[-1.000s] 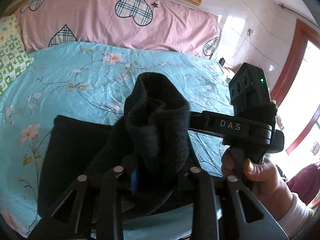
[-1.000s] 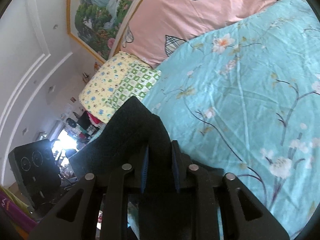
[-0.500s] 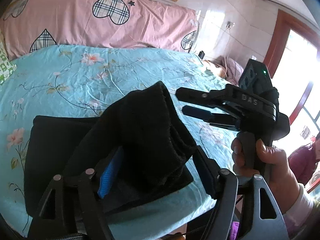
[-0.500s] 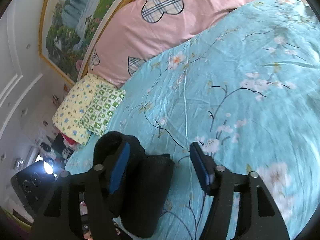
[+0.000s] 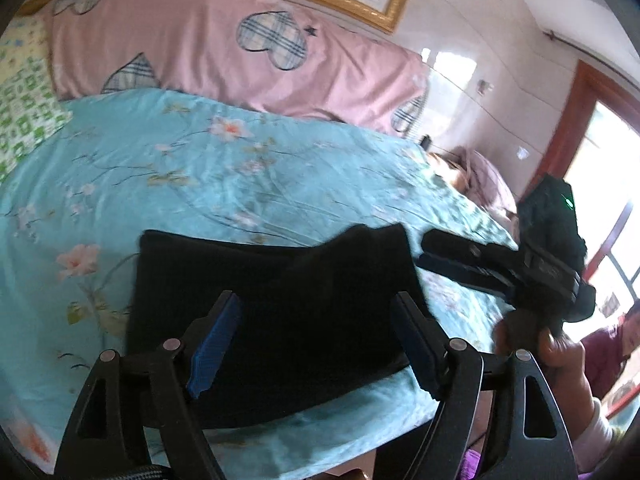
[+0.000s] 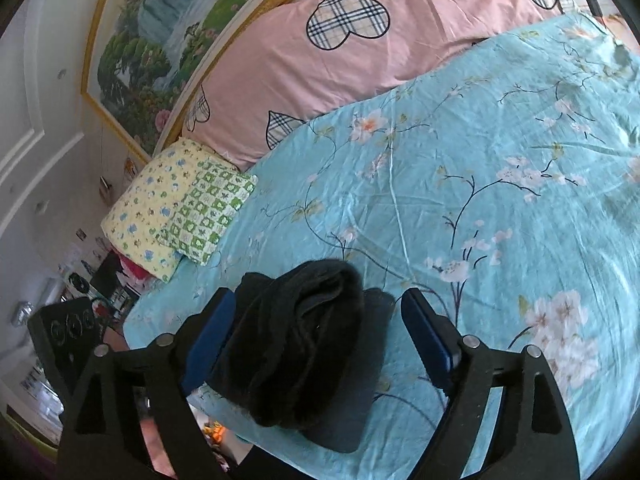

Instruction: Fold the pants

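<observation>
The black pants (image 5: 276,312) lie folded in a thick bundle near the front edge of the bed's blue floral sheet (image 5: 200,176). My left gripper (image 5: 316,344) is open, its blue pads on either side of the bundle, holding nothing. The right gripper shows in the left wrist view (image 5: 452,264) at the right of the pants, held by a hand. In the right wrist view my right gripper (image 6: 316,332) is open, and the pants (image 6: 300,344) sit loose between its fingers, lumpy on top.
A pink pillow with plaid hearts (image 5: 224,44) lies along the headboard. A yellow and green pillow (image 6: 180,208) sits at the bed's corner. A framed landscape painting (image 6: 160,36) hangs above. A window with a red frame (image 5: 600,200) is to the right.
Both grippers were shut on the pants one second ago and have opened. The raised fold has dropped onto the bundle, which now rests on the bed.
</observation>
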